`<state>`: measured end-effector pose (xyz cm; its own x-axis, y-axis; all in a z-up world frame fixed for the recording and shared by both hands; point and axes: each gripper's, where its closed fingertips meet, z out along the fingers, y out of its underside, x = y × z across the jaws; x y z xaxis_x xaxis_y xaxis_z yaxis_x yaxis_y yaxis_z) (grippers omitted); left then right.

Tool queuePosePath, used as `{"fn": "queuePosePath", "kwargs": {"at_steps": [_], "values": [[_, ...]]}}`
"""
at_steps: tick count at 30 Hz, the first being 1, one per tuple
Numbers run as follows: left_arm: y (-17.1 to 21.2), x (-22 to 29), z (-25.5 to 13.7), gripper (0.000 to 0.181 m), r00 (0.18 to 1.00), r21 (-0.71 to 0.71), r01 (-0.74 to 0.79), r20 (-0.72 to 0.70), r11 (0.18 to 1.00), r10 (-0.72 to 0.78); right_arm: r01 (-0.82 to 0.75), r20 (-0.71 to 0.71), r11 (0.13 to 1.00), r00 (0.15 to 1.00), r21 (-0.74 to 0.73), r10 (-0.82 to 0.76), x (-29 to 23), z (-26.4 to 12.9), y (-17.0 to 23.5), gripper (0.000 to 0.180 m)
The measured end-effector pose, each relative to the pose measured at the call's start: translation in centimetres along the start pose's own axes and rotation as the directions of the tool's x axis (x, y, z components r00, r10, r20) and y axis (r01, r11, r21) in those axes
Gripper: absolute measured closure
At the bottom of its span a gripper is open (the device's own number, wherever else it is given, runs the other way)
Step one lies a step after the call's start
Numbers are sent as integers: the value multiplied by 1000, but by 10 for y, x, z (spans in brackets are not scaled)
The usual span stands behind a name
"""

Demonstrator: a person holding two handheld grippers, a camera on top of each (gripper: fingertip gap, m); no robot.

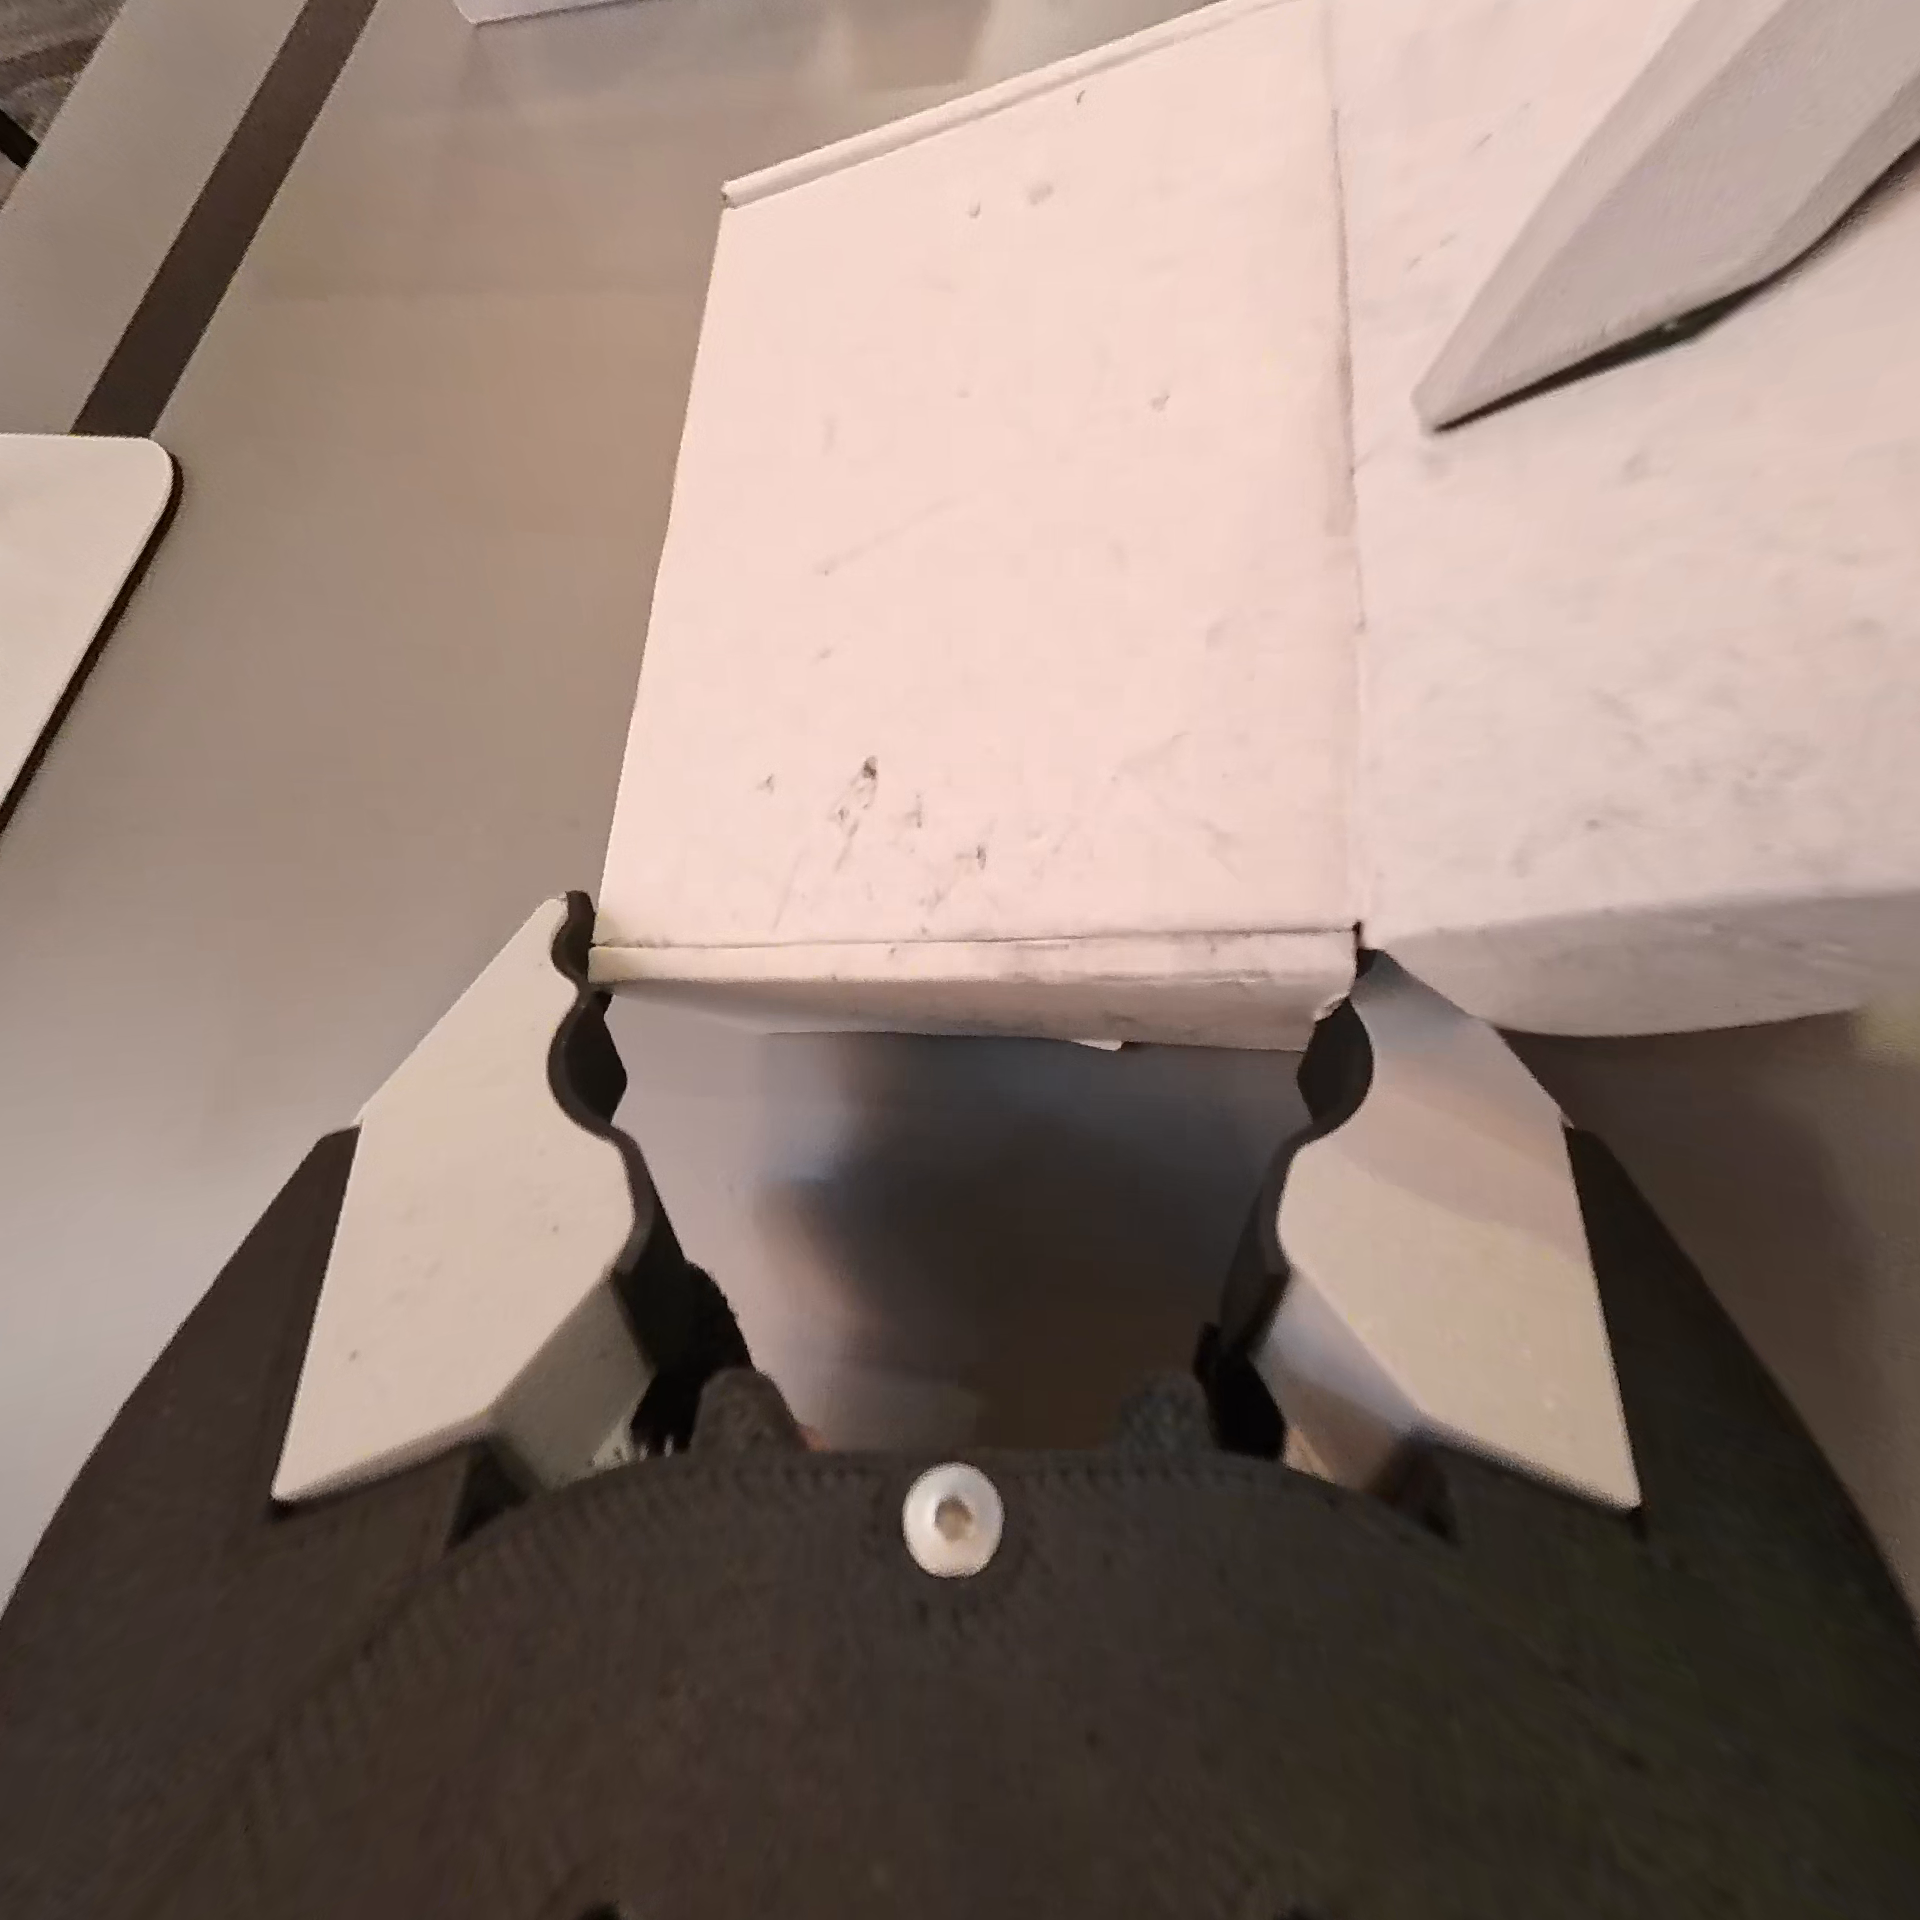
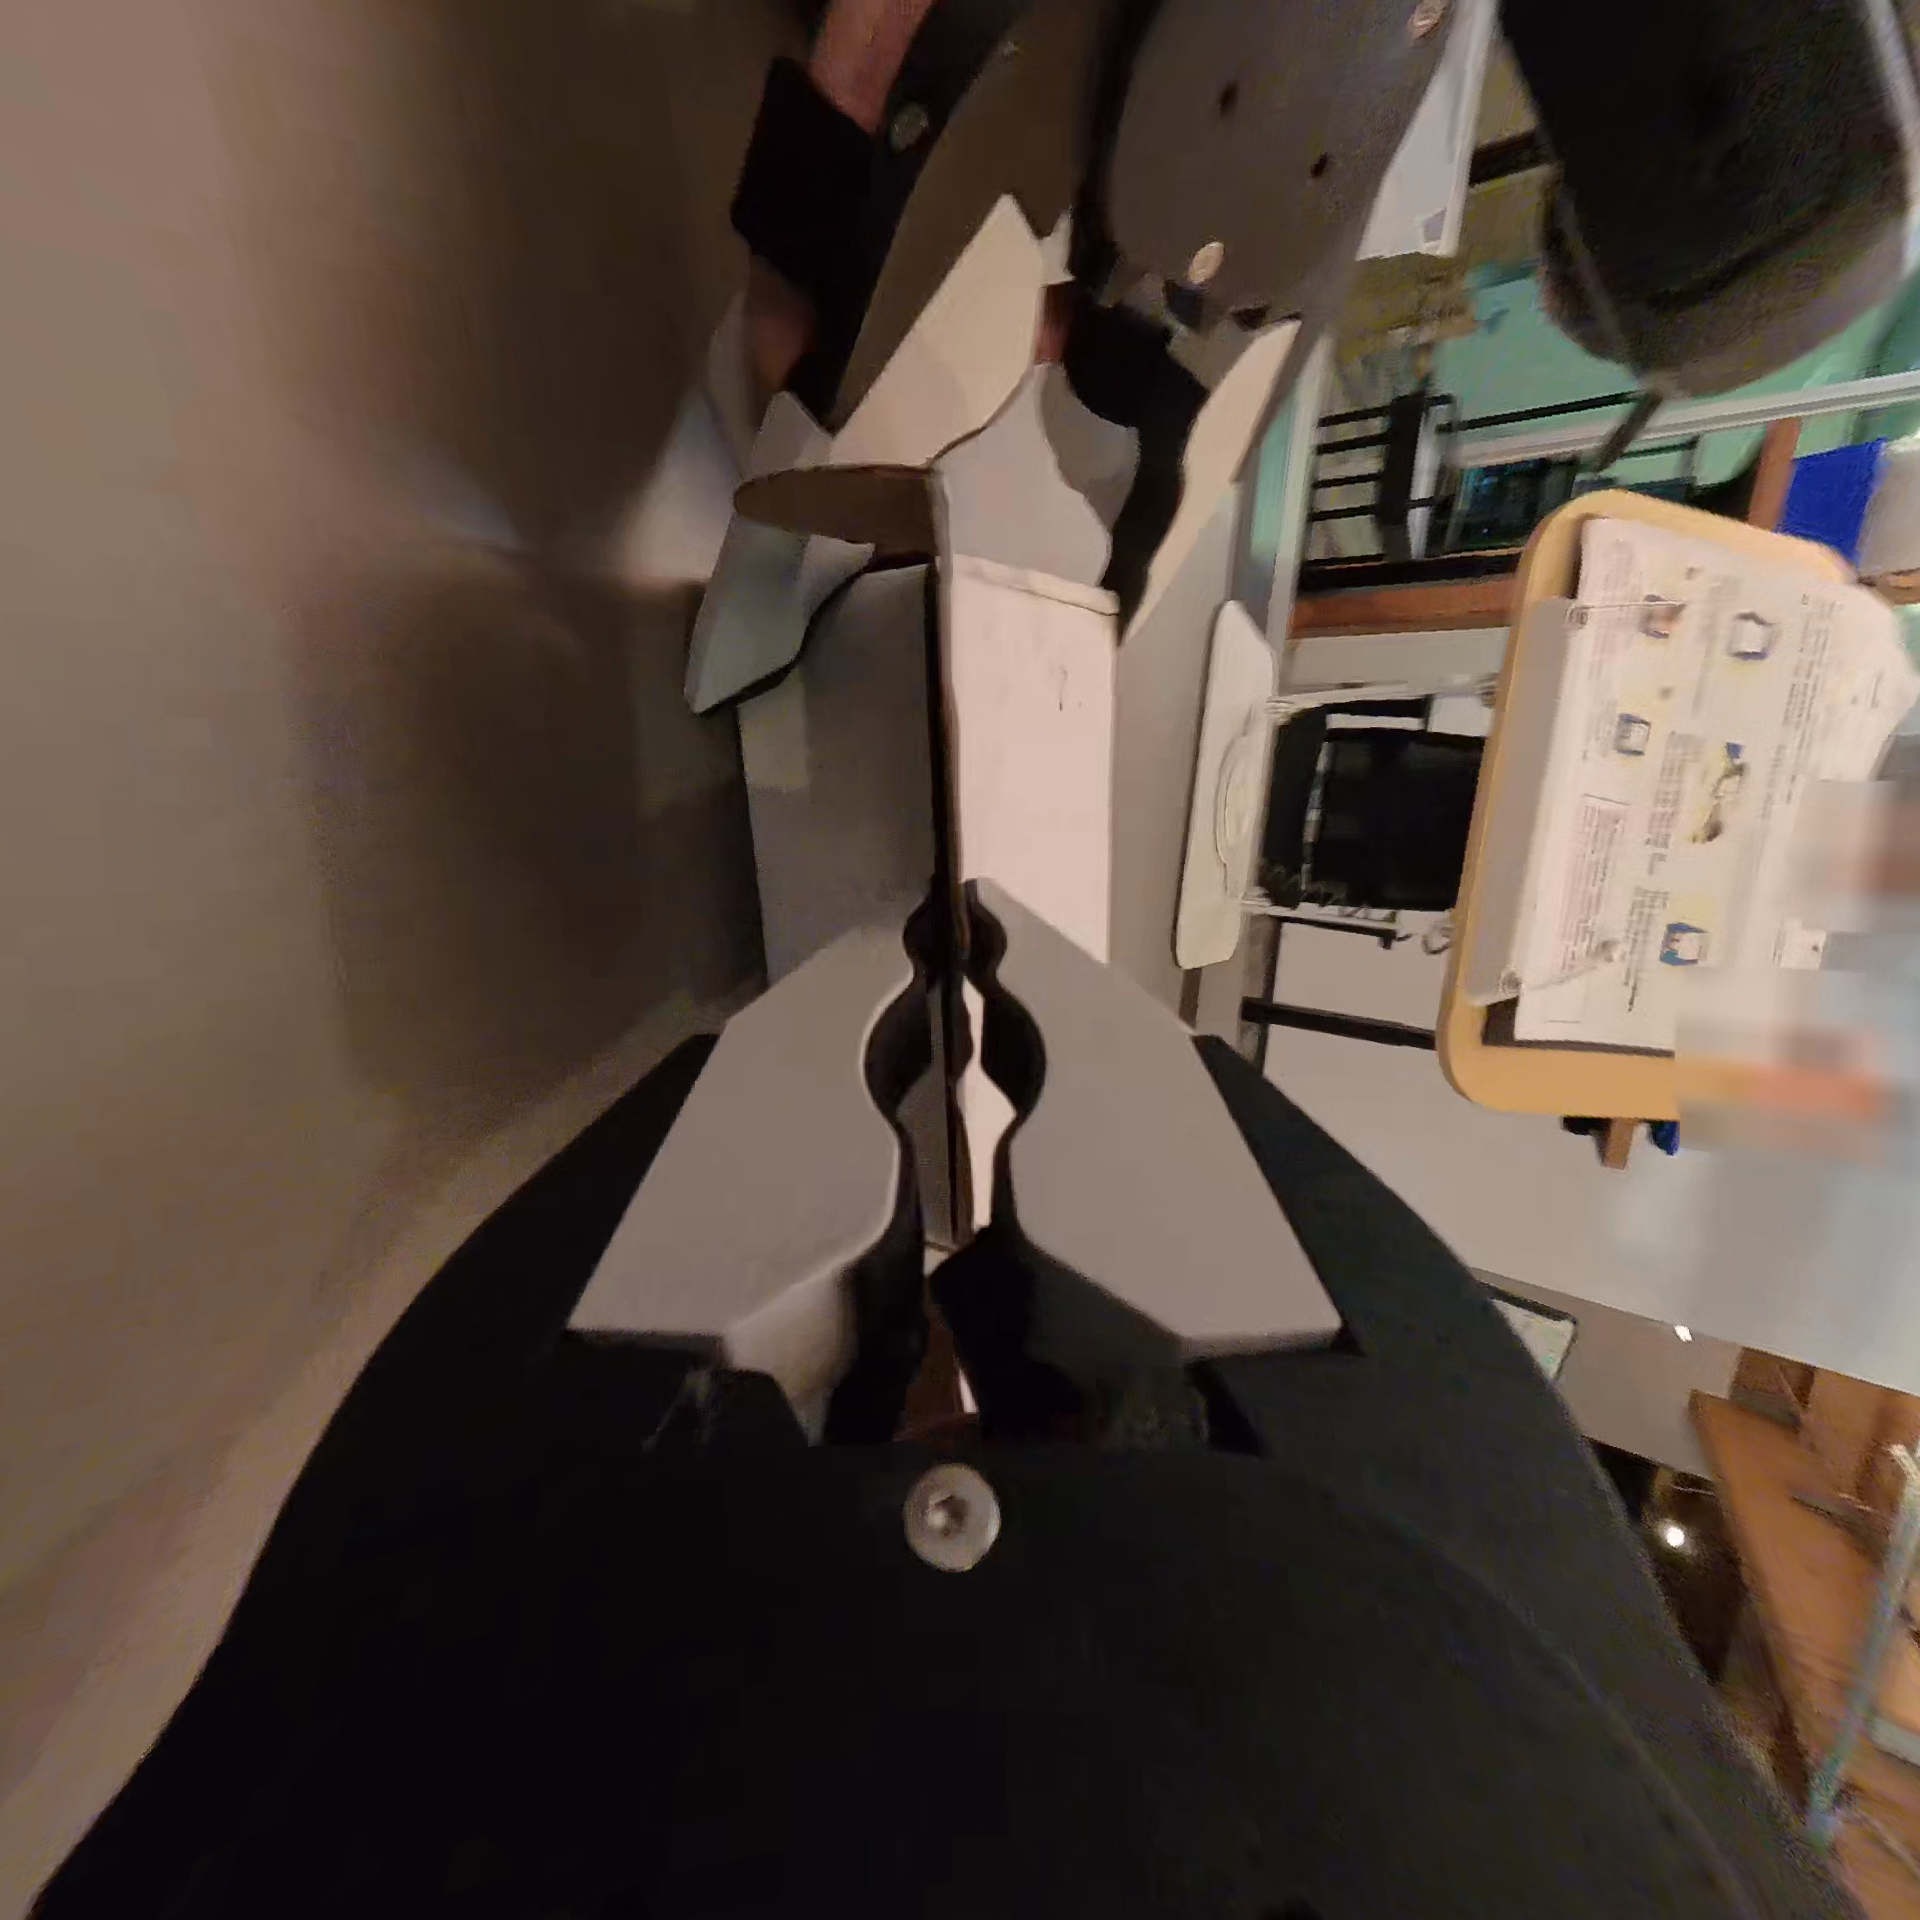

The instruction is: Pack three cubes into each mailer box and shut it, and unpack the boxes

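Observation:
A white mailer box fills the left wrist view. My left gripper is spread to the box's width, with its fingertips pressed against the two near corners, holding the box. The box's lid panel lies open to the right, with a grey side flap above it. In the right wrist view, which is turned sideways, my right gripper is shut on the thin edge of the lid. The left gripper shows farther off at the top, on the box. No cubes are visible.
The grey table carries a white rounded board at the left edge. In the right wrist view, a wooden board with papers, a white tray-like object and room furniture lie beyond the table.

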<state>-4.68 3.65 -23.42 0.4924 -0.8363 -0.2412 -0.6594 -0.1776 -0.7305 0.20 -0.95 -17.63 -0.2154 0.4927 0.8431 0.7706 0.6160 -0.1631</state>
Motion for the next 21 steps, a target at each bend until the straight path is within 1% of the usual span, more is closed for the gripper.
{"fn": "queuePosePath", "kwargs": {"at_steps": [1, 3, 8, 11, 13, 16, 21], "values": [[0, -1, 0, 48, 1000, 1, -1, 0, 1000, 1, -17, 20, 1000, 1000, 4, 17, 1, 1, 0, 180], [0, 0, 0, 47, 1000, 4, -4, -4, 1000, 4, -115, 70, 993, 991, 28, 112, 8, -3, -2, 180], [-4, 2, 2, 48, 999, 2, -31, -14, 1000, 31, -275, 73, 959, 960, 64, 270, 60, -15, 0, 180], [-7, 5, 4, 47, 999, 0, -42, -18, 999, 42, -305, 51, 952, 952, 41, 303, 92, -9, 5, 179], [-8, 5, 5, 47, 999, 4, -50, -21, 999, 50, -310, 43, 951, 950, 23, 309, 110, 2, 10, 179], [-10, 8, 6, 47, 998, 9, -57, -33, 998, 57, -302, 34, 953, 952, -13, 303, 134, 27, 21, 179], [-12, 16, 8, 47, 996, 24, -54, -66, 998, 56, -274, 99, 954, 953, -119, 286, 140, 84, 47, 179]]}}
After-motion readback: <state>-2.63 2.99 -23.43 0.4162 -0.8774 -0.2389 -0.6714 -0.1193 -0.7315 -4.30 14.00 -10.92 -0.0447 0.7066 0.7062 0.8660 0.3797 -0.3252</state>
